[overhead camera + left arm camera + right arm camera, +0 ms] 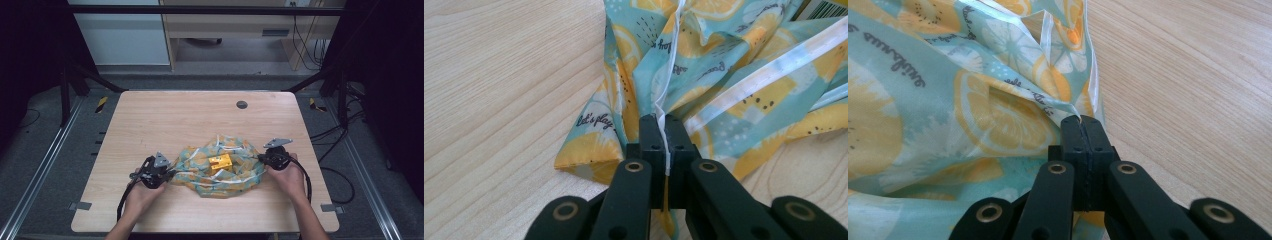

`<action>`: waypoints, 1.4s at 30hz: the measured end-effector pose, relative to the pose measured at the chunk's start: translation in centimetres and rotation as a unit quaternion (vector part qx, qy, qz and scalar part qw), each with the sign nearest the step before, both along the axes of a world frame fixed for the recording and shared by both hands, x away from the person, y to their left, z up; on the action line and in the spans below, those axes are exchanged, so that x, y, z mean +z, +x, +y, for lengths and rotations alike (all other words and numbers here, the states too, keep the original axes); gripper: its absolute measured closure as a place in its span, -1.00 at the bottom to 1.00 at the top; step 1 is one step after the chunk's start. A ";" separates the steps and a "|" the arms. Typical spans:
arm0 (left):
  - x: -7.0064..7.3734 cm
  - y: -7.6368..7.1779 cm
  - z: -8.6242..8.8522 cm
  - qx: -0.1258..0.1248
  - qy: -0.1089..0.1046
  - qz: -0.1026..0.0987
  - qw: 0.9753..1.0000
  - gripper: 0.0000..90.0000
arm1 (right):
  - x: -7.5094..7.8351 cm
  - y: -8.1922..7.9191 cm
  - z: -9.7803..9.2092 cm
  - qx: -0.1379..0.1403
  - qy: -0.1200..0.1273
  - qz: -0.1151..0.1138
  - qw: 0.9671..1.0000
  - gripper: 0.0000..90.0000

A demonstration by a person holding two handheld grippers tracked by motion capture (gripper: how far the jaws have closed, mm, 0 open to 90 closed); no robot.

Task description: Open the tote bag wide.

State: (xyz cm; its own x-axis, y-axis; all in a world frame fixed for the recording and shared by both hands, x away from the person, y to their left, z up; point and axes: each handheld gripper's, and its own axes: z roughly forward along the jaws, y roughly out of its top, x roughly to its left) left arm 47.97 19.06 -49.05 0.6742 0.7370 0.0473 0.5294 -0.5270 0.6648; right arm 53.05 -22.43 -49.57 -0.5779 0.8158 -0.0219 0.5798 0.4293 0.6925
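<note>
Cloth bag: my teal, lemon-printed bag (220, 170) lies crumpled on the near half of the surface, between my two grippers.
Left gripper: my left gripper (663, 131) is closed narrow on a thin white edge of the bag's left side; the jaws pinch it between them.
Right gripper: my right gripper (1081, 131) is closed tight on a fold at the bag's right edge.
Yellow box: a small yellow box (220, 162) rests in the middle of the bag; its lower part is sunk among the folds, and its print is too small to read.
Hidden: the printed words on the cloth are partly lost in creases; my forearms are cut off at the bottom edge of the high view.
Surface: pale wood-grain surface (165, 120) with a dark round grommet (242, 104) near its far edge.
Room: grey floor, black frame posts, loose cables at right, a light wooden cabinet (235, 25) beyond.
</note>
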 end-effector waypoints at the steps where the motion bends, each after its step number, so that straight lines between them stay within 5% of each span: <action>1: 0.0 0.0 0.0 0.000 -0.001 0.000 1.000 0.98 | 0.0 0.0 0.0 0.000 0.000 -0.001 1.000 1.00; 29: 0.0 -1.0 0.1 -0.005 0.005 -0.006 1.000 0.99 | 0.0 -0.3 -0.1 -0.013 -0.013 -0.010 1.000 1.00; 42: -0.2 -1.1 0.4 -0.002 -0.010 -0.001 1.000 0.98 | -0.1 -0.3 -0.3 -0.016 -0.008 -0.013 1.000 1.00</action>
State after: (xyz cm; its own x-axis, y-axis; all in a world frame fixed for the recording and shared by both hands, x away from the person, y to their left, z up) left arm 46.85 19.44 -49.23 0.6776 0.7347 0.0327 0.5263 -0.5154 0.6763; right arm 52.75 -22.73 -49.70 -0.5507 0.8332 -0.0497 0.5757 0.4223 0.7002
